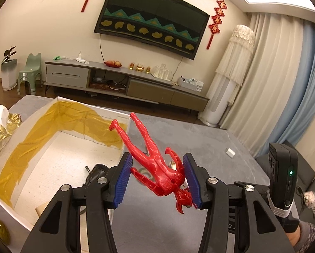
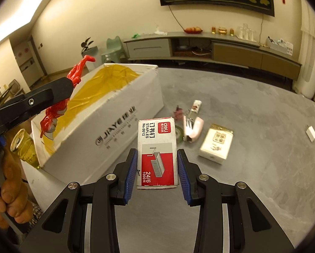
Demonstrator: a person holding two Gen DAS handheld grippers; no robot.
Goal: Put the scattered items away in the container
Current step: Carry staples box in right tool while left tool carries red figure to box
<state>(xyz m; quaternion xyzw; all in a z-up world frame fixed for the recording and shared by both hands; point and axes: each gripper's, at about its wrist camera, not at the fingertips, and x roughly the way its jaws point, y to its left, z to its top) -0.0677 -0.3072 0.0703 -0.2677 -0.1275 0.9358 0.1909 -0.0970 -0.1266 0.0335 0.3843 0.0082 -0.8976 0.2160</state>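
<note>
Your left wrist camera rides close above the table [image 1: 199, 139], facing the TV wall at 12 o'clock, the white box [image 1: 58, 147] at 9. Your right camera faces likewise; both share box, table and wall.

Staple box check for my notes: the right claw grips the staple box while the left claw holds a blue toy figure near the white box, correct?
Not quite. The toy figure in the left claw is red, as the left wrist view shows. The right claw grips the staple box beside the white box.
</note>
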